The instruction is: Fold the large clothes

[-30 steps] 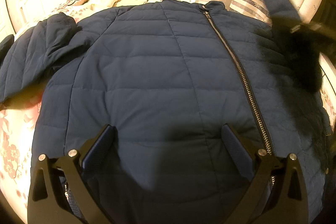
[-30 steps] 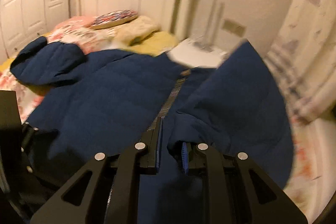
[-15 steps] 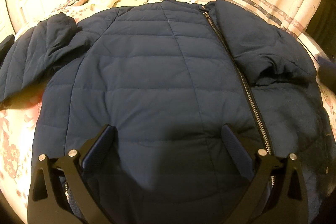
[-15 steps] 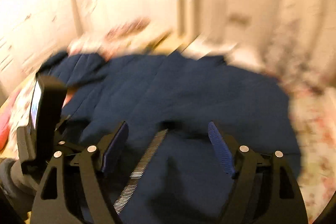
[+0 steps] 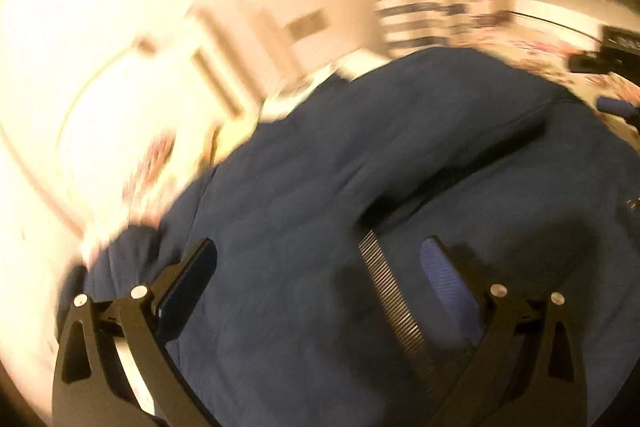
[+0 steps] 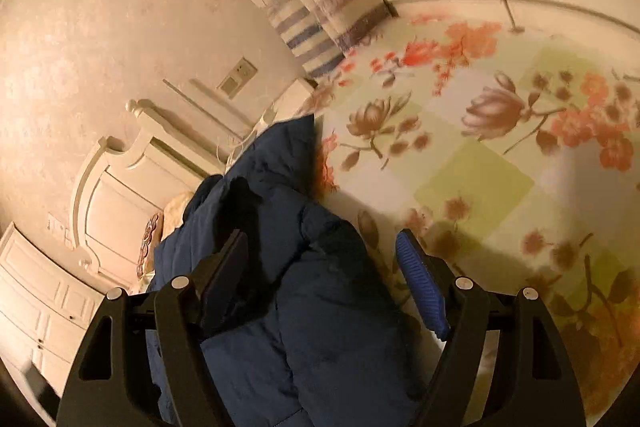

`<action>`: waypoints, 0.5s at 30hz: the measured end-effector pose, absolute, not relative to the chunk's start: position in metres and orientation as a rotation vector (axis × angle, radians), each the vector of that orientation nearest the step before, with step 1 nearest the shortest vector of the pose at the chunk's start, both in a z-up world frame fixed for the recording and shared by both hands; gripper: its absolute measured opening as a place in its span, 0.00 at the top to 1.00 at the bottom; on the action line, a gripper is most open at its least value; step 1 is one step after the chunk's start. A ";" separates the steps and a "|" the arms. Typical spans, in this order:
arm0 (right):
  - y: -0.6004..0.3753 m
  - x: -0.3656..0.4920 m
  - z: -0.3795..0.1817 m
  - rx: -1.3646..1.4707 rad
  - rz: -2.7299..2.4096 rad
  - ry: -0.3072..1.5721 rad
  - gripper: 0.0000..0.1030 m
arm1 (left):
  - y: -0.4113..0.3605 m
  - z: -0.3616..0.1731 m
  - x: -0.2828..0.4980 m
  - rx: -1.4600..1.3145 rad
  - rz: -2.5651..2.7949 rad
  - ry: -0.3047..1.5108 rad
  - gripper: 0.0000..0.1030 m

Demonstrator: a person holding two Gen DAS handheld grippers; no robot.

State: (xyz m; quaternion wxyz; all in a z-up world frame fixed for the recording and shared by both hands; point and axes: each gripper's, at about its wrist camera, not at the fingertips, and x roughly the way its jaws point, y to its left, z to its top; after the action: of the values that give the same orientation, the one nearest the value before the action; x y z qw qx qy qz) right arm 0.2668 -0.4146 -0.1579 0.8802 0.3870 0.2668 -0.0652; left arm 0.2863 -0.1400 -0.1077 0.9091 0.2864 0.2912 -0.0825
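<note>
- Navy puffer jacket (image 6: pixel 320 327) lies spread on the floral-sheeted bed (image 6: pixel 500 155).
- Cream headboard (image 6: pixel 116 195), wall socket (image 6: pixel 237 78), striped curtain (image 6: pixel 312 39) behind.
- Left claw (image 5: pixel 318 279) and right claw (image 6: pixel 322 267) gape wide, gripping nothing.

One navy jacket (image 5: pixel 320 187), two grippers (image 5: pixel 316 267) (image 6: pixel 320 259), one floral bedsheet (image 6: pixel 500 155), one headboard (image 6: pixel 116 187) and one wall socket (image 6: pixel 238 77) were counted.

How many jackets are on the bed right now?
1. The navy jacket lies spread on the floral bed, zipper up, with one sleeve folded across its front. More clothes could lie outside both views.
</note>
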 end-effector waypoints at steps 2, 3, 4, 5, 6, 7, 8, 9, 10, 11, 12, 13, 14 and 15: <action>-0.411 0.264 -0.155 0.785 -0.151 0.527 0.27 | -0.172 -0.107 0.289 0.650 -0.205 0.564 0.02; -0.413 0.260 -0.153 0.787 -0.159 0.516 0.27 | -0.188 -0.109 0.293 0.678 -0.216 0.554 0.02; -0.413 0.258 -0.154 0.792 -0.167 0.508 0.27 | -0.203 -0.112 0.298 0.696 -0.231 0.560 0.02; -0.417 0.258 -0.155 0.805 -0.178 0.498 0.27 | -0.212 -0.114 0.303 0.705 -0.244 0.570 0.02; -0.418 0.254 -0.155 0.815 -0.182 0.494 0.27 | -0.220 -0.118 0.310 0.713 -0.255 0.581 0.02; -0.418 0.251 -0.156 0.825 -0.184 0.494 0.27 | -0.228 -0.121 0.316 0.721 -0.263 0.591 0.05; -0.420 0.253 -0.157 0.833 -0.185 0.496 0.27 | -0.235 -0.126 0.323 0.732 -0.272 0.604 0.11; -0.420 0.251 -0.158 0.835 -0.184 0.498 0.27 | -0.241 -0.131 0.330 0.742 -0.287 0.622 0.14; -0.419 0.252 -0.158 0.835 -0.183 0.501 0.27 | -0.245 -0.136 0.336 0.735 -0.310 0.653 0.25; -0.419 0.251 -0.158 0.833 -0.183 0.503 0.27 | -0.245 -0.138 0.341 0.701 -0.345 0.690 0.45; -0.419 0.251 -0.158 0.832 -0.182 0.504 0.27 | -0.243 -0.139 0.344 0.670 -0.363 0.710 0.50; -0.418 0.250 -0.157 0.832 -0.181 0.505 0.26 | -0.239 -0.136 0.348 0.613 -0.381 0.723 0.58; -0.419 0.251 -0.158 0.835 -0.179 0.507 0.26 | -0.236 -0.133 0.346 0.581 -0.387 0.714 0.72; -0.419 0.250 -0.158 0.839 -0.178 0.507 0.26 | -0.230 -0.127 0.344 0.543 -0.381 0.694 0.74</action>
State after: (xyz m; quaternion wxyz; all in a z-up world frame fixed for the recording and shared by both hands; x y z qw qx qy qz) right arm 0.2502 -0.4194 -0.1583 0.8784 0.4025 0.2433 -0.0852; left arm 0.3443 -0.2300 -0.1273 0.8870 0.2610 0.3340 -0.1834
